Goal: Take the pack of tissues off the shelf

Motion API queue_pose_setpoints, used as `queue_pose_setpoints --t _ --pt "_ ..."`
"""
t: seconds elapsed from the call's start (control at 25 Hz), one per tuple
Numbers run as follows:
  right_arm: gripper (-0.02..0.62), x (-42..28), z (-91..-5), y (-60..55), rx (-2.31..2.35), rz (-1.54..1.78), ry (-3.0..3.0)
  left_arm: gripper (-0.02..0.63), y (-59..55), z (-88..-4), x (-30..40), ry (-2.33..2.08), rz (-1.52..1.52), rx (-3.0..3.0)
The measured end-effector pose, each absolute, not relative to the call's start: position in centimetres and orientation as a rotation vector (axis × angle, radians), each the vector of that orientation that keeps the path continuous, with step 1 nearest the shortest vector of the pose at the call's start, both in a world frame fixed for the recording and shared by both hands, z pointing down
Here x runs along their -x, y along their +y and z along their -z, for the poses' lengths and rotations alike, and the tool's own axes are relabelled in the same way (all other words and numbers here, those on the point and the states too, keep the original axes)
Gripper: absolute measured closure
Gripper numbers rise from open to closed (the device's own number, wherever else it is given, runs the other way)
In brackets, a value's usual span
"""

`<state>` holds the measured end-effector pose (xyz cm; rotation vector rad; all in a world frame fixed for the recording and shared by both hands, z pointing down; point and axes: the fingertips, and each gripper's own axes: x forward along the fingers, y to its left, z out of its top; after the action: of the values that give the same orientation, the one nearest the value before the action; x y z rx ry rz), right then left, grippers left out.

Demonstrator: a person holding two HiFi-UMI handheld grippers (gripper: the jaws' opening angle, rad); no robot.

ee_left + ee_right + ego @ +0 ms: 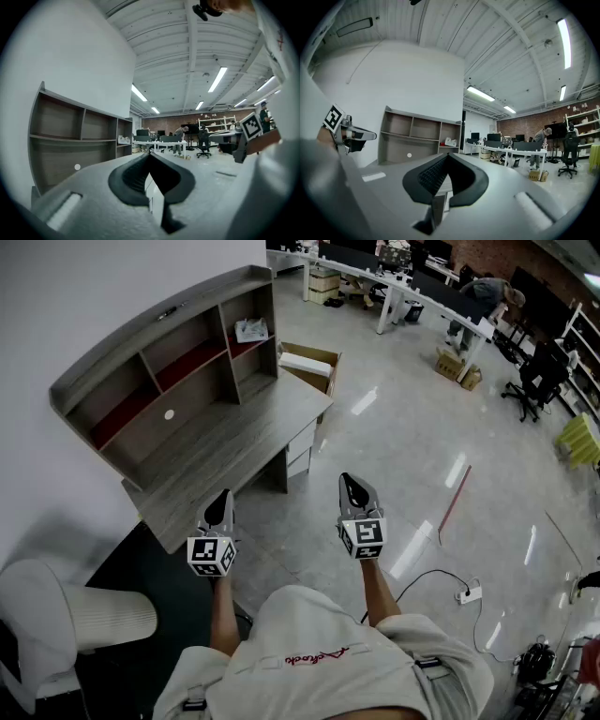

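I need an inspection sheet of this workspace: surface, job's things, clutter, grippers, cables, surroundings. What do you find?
Surface: grey desk carrying a shelf unit, against a white wall.
Job's things: pack of tissues in the shelf unit's upper right compartment, untouched.
Clutter: open cardboard box on the floor beside the desk.
Grippers: left hand-held gripper and right hand-held gripper both shut, empty, away from the shelf unit.
Cables: power strip with its cable on the floor, at right.
Surroundings: white chair at left; office tables and a person far behind.
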<state>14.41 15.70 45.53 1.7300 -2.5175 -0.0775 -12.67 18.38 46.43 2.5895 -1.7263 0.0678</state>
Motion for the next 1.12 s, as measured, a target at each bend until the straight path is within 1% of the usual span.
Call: queue_pose_setpoints --t 0.44,1.12 --pt "0.589 -14.6 -45.5 16.1 -1.713 0.075 -2.525 0.607 18.9 -45.9 11.9 -1.716 -0.050 -2.594" --pt "0.588 -16.6 -45.7 16.1 -1.627 0.094 -2.614 0.607 18.8 -45.3 7.7 -1.749 -0.046 -2.593"
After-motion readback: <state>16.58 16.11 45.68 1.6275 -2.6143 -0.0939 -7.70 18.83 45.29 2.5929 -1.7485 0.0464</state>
